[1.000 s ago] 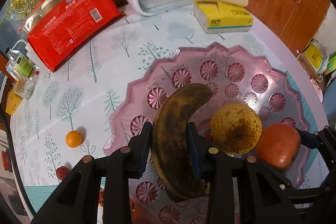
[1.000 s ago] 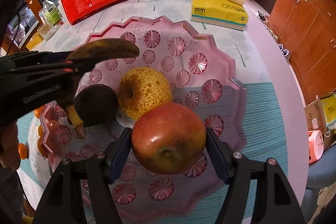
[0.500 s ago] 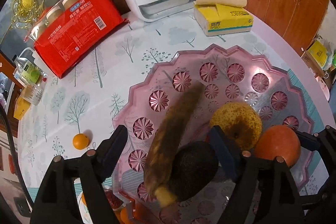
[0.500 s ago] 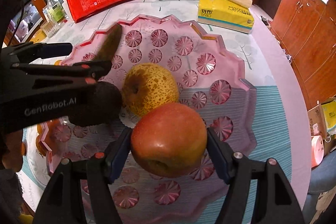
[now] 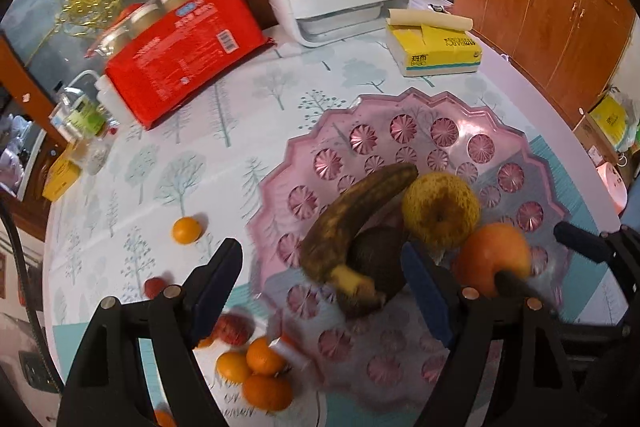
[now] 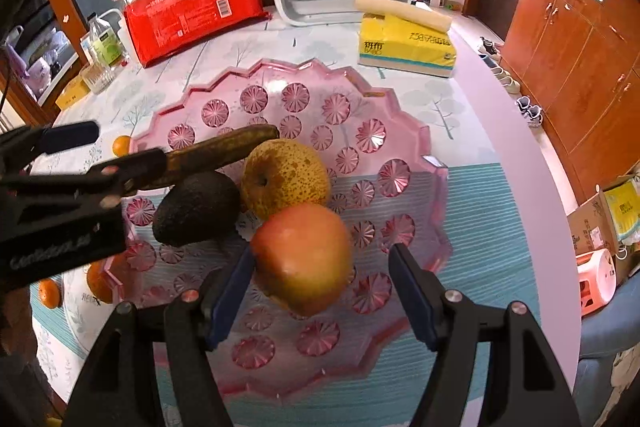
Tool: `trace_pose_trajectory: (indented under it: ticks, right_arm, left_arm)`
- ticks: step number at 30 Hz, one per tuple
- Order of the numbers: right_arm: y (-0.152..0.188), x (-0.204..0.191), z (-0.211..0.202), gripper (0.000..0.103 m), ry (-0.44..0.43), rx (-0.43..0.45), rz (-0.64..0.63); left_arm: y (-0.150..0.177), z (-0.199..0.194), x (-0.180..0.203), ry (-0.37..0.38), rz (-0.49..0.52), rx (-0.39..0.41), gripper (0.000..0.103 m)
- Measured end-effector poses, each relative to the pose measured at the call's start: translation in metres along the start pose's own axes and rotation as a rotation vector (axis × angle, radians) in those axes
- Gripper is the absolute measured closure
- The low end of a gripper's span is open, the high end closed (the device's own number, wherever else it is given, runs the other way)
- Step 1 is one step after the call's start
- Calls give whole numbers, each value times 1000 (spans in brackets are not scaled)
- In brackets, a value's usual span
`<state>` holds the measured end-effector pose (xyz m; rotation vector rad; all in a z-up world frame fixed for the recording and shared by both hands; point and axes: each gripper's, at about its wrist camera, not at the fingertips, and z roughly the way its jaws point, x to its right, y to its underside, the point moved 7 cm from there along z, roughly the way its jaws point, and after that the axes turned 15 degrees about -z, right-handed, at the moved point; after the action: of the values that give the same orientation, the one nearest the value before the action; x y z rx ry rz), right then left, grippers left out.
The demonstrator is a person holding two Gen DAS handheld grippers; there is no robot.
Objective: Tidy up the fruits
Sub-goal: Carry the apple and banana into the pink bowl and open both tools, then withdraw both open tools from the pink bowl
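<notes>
**Spotter:** Gripper status?

**Me:** Left gripper point(image 5: 320, 255): jaws wide apart, nothing held. Right gripper point(image 6: 322, 259): jaws apart too. The apple point(image 6: 304, 255) sits between them on the tray point(image 6: 280, 379), one pad close against it and the other clear.

**Spotter:** Rest of the fruit?

**Me:** Just past the apple is the avocado point(image 5: 376, 259). The banana point(image 5: 360, 211) is propped across it, its tip by the pear point(image 5: 440, 211). All four are in the tray. Loose oranges point(image 5: 260, 375) lie on the tabletop point(image 5: 200, 155) by the tray's near edge, with one more point(image 5: 186, 230) further out.

**Spotter:** The step?

**Me:** Clearing out, I reckon. I'd lift both grippers straight up, because the banana looks precarious and a sideways brush could roll it. Oranges after that.

**Spotter:** Doubts?

**Me:** The apple is blurred, so I can't tell whether the near pad touches it. The pink rim partly covers some oranges. The small red fruit point(image 5: 154, 287) is too blurred to name.
</notes>
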<state>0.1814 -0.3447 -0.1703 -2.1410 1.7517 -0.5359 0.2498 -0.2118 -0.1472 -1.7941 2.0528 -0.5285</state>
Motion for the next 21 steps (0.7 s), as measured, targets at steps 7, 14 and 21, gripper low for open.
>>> trace_pose_trajectory:
  ticks: [7,14,21]
  right_arm:
    - [-1,-5,-28,33,24,48,6]
    - [-5,-21,-57,33,45,98,-17]
    - [-11,-43,-79,33,62,135,-54]
  left_arm:
    - [14,-35,-25,-5,-48,31,22]
    - [22,-67,-56,-17,-97,76,18]
    - [30,-89,-82,-28,-136,107,16]
